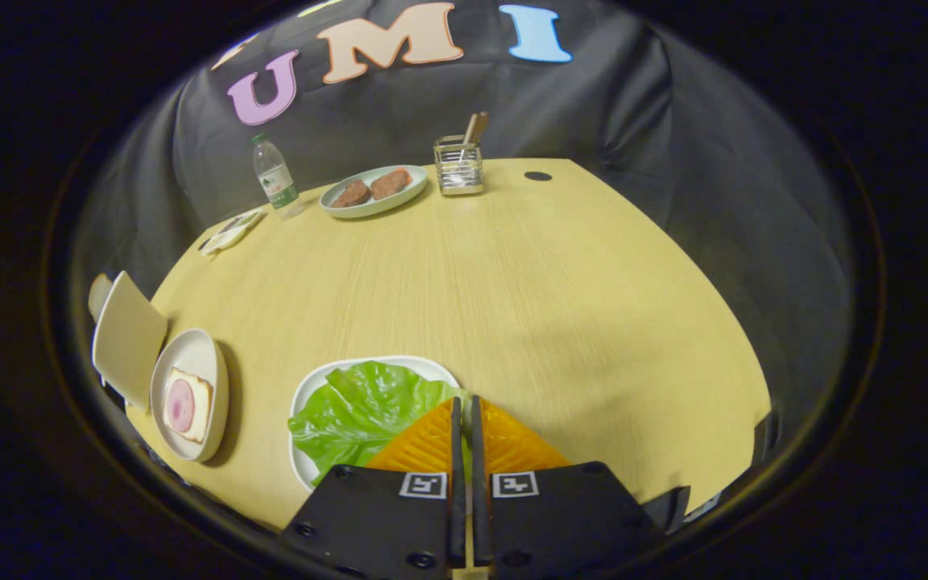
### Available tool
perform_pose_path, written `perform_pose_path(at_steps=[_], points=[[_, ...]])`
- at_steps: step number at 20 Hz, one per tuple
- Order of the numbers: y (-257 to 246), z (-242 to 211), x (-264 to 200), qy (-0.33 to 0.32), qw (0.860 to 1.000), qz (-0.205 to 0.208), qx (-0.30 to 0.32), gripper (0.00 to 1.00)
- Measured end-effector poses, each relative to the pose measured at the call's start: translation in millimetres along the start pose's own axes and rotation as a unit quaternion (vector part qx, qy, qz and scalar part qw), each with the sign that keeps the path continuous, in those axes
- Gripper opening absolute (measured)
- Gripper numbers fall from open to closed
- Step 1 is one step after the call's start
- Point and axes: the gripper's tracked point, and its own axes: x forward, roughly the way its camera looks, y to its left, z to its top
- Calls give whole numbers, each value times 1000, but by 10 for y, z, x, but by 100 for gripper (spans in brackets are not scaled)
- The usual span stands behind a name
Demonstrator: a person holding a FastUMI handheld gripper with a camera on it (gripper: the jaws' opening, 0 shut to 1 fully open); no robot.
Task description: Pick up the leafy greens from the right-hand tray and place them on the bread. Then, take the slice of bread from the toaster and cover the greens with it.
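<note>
Booth, sandwich task | gripper point(466, 403) jaws nearly closed, pinching the edge of the leafy greens point(363, 411) on their white tray point(303, 395) | step: picking up greens | next: lift and carry left to the bread point(188, 405) on its plate point(198, 346), across the bench point(512, 282).

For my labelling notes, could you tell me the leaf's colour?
Bright green leaf, clearest in the gripper view.
</note>
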Motion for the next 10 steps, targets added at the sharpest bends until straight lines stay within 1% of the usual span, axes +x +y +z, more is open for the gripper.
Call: perform_pose_path(at_steps=[5, 7, 10], points=[[140, 113, -143, -20, 998, 3, -61, 5], [225, 164, -208, -24, 998, 10, -50, 3], [316, 333, -361, -48, 998, 14, -33, 3]])
